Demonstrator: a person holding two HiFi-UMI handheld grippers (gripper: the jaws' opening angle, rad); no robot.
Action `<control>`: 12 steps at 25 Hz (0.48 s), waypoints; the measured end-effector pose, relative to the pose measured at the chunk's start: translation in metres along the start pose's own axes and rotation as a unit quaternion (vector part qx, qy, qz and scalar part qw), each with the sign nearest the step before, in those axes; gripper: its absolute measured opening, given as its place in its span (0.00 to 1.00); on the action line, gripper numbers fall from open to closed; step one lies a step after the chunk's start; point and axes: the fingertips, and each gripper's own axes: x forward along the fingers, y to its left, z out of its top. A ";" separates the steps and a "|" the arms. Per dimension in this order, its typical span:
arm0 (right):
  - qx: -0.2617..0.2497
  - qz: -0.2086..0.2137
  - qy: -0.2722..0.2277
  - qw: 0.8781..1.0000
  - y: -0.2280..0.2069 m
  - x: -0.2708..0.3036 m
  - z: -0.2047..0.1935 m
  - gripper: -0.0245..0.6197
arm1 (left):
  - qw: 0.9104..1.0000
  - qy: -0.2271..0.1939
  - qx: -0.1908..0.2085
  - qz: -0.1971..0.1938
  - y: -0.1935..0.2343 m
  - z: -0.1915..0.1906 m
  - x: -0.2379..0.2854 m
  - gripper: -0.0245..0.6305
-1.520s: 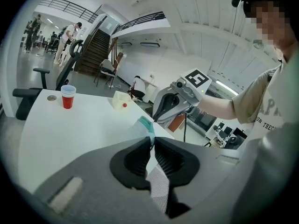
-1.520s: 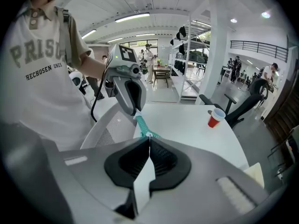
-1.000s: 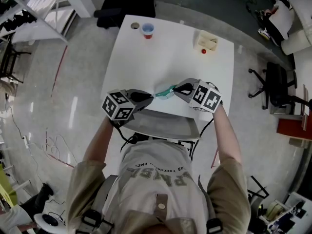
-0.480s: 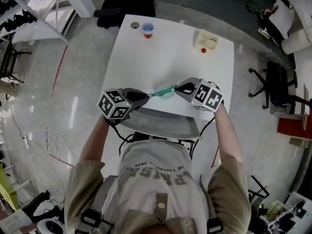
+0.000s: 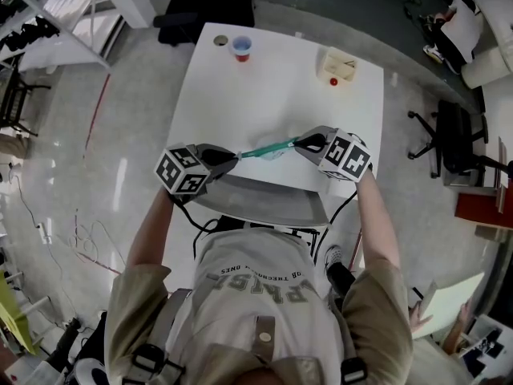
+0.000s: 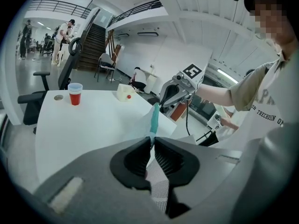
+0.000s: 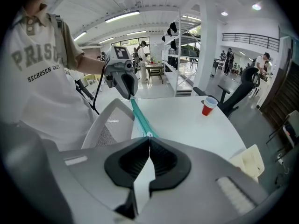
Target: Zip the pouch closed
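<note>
A pale, see-through pouch (image 5: 272, 152) with a teal zipper band (image 5: 264, 148) hangs stretched taut between my two grippers, just above the near edge of the white table (image 5: 280, 87). My left gripper (image 5: 235, 157) is shut on the pouch's left end; in the left gripper view the teal band (image 6: 154, 118) runs out from the closed left gripper (image 6: 153, 139) to the right gripper (image 6: 174, 91). My right gripper (image 5: 298, 143) is shut on a small white tab at the band's other end. In the right gripper view the band (image 7: 139, 116) leads from the right gripper (image 7: 149, 138) to the left gripper (image 7: 123, 78).
A red cup (image 5: 240, 49) and a small round lid (image 5: 220, 41) stand at the table's far left. A beige box (image 5: 338, 65) and a small red thing (image 5: 333, 81) sit at the far right. A grey mesh chair (image 5: 264, 203) is under my hands.
The two grippers have drawn slightly apart. The pouch, bunched between them a second ago, is pulled out into a straight taut line.
</note>
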 end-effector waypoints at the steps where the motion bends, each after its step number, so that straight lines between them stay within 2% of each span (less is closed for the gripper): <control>1: 0.002 -0.001 0.000 1.000 0.000 -0.001 -0.001 0.05 | 1.000 0.001 0.000 0.001 0.001 0.000 -0.001 0.09; 12: 0.018 -0.006 -0.004 1.000 -0.003 -0.009 -0.007 0.05 | 1.000 0.017 0.013 0.006 0.008 -0.004 -0.012 0.09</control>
